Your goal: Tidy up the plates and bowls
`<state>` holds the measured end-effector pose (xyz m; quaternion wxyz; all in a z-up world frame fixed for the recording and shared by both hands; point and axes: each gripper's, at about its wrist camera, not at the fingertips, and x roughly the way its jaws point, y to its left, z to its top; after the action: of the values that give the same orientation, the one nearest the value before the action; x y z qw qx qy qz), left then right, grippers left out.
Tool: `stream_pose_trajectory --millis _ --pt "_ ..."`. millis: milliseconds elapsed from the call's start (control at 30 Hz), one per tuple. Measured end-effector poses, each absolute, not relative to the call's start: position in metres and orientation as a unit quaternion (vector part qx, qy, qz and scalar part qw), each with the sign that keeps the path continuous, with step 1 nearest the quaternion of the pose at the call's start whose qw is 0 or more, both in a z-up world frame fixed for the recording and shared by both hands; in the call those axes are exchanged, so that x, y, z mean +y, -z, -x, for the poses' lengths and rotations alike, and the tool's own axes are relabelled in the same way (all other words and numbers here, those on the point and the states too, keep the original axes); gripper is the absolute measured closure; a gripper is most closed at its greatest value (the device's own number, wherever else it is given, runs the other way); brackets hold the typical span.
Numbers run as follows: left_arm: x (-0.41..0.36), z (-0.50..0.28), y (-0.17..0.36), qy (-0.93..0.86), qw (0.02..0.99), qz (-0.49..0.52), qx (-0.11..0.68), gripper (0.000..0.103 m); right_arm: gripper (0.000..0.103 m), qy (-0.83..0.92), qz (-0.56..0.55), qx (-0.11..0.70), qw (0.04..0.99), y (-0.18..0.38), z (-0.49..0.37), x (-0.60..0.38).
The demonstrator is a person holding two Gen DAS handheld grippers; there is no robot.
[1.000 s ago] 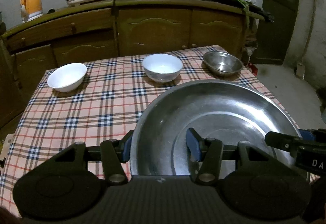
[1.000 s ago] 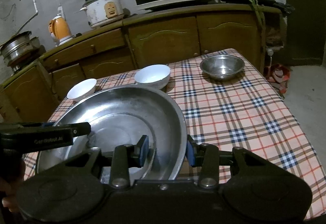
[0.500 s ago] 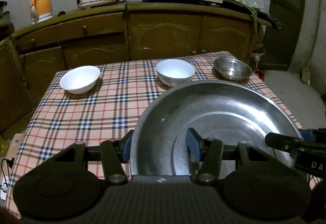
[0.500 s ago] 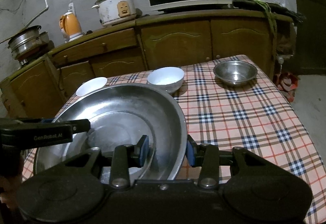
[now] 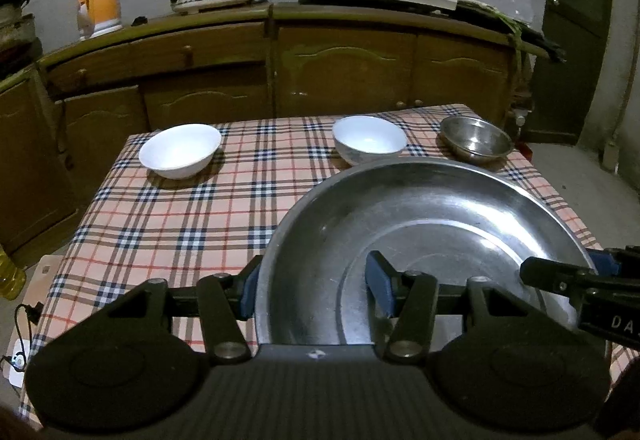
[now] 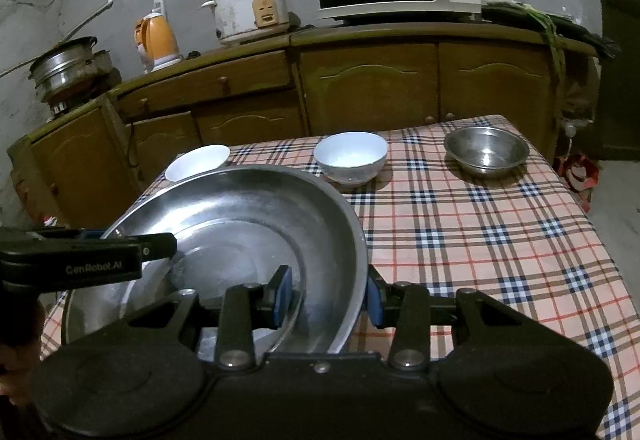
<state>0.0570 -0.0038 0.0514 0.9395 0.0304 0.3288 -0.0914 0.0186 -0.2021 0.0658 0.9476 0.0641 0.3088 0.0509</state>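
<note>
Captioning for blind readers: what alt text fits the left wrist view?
The left tool grips the rim of a large steel basin above a plaid tablecloth. Two white bowls and a small steel bowl sit beyond.

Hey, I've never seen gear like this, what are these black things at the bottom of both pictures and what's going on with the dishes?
Those are hand-held tongs, one in each of a person's hands, each carrying a camera that looks along its fingers. One picture is from the left tongs, the other from the right tongs. Both tongs straddle opposite edges of one large shallow steel basin, one finger inside the rim and one outside; whether the pads press it cannot be seen. On the checked tablecloth sit two white ceramic bowls, one at the left and one in the middle, plus a small steel bowl.
</note>
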Motion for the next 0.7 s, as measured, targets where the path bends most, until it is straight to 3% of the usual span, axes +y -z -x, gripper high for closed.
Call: stream_pose_trajectory --millis 700 --pt "0.029 -0.058 -0.051 0.061 0.944 -0.031 0.322 0.048 0.054 -0.080 -0.042 0.315 0.945 -0.062 -0.033 -0.163"
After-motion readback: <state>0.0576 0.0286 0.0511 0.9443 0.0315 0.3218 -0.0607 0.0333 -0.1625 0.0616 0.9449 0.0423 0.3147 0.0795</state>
